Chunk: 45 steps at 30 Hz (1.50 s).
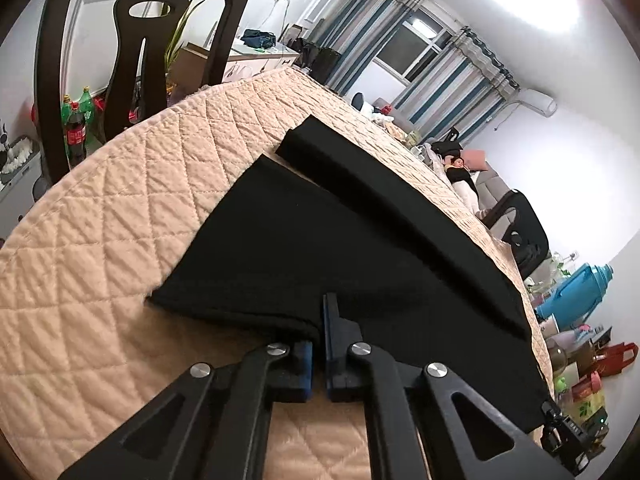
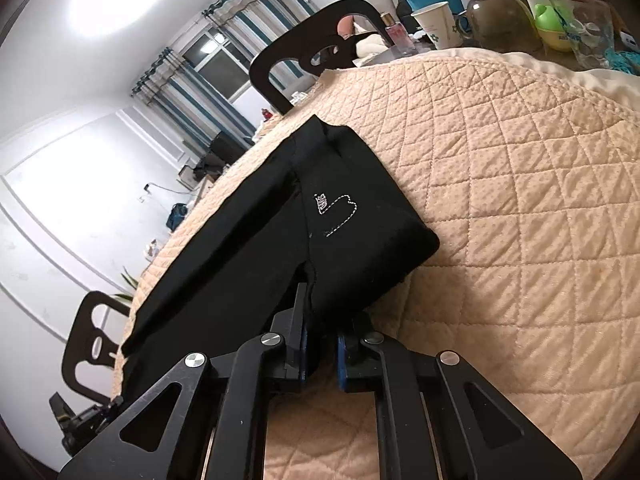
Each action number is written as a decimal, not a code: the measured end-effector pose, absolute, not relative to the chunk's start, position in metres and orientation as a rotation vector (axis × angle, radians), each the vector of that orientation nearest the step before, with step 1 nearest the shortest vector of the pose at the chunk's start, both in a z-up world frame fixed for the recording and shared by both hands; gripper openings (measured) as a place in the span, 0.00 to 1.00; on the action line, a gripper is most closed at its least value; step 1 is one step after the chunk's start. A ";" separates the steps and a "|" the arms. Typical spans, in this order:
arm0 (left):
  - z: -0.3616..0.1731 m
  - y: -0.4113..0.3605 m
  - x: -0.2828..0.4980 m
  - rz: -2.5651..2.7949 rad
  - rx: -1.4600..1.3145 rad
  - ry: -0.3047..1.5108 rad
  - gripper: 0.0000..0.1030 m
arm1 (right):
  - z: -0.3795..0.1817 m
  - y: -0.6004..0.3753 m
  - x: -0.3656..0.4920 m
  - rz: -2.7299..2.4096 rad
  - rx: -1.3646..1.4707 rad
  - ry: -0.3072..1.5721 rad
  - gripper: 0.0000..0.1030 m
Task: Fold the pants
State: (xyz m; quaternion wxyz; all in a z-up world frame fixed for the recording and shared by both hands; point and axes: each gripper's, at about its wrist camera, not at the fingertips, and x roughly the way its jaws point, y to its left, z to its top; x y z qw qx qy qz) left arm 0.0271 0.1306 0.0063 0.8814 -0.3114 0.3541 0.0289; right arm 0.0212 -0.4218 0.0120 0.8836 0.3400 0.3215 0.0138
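Note:
Black pants [image 1: 304, 240] lie on a beige quilted table cover [image 1: 120, 208], two legs spread apart toward the far side. My left gripper [image 1: 319, 332] is shut on the near hem edge of one leg and lifts it a little. In the right wrist view the waist end of the pants [image 2: 344, 216] shows a white stitched pocket outline. My right gripper [image 2: 320, 336] is shut on the near edge of the waist. The other gripper shows at the far right edge in the left wrist view [image 1: 564, 432].
Dark wooden chairs [image 1: 136, 60] [image 2: 320, 52] stand around the table. Cups, jars and a glass [image 2: 496, 20] crowd the table's far right end. A blue jug [image 1: 576, 292] and bags sit beyond the table edge. Soda bottles [image 1: 76, 128] stand on the floor.

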 end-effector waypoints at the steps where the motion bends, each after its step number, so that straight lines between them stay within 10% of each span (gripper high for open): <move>1: 0.007 0.130 0.023 0.057 -0.643 0.738 0.05 | 0.014 -0.424 0.017 0.037 0.716 0.667 0.09; 26: 0.001 0.112 -0.077 0.053 -0.533 0.814 0.09 | 0.001 -0.459 -0.059 0.018 0.754 0.814 0.10; 33: 0.019 0.130 -0.092 0.207 -0.487 0.766 0.12 | 0.034 -0.455 -0.074 -0.068 0.539 0.743 0.36; 45: 0.049 0.109 -0.062 0.178 -0.347 0.656 0.29 | 0.060 -0.437 -0.059 -0.189 0.284 0.582 0.36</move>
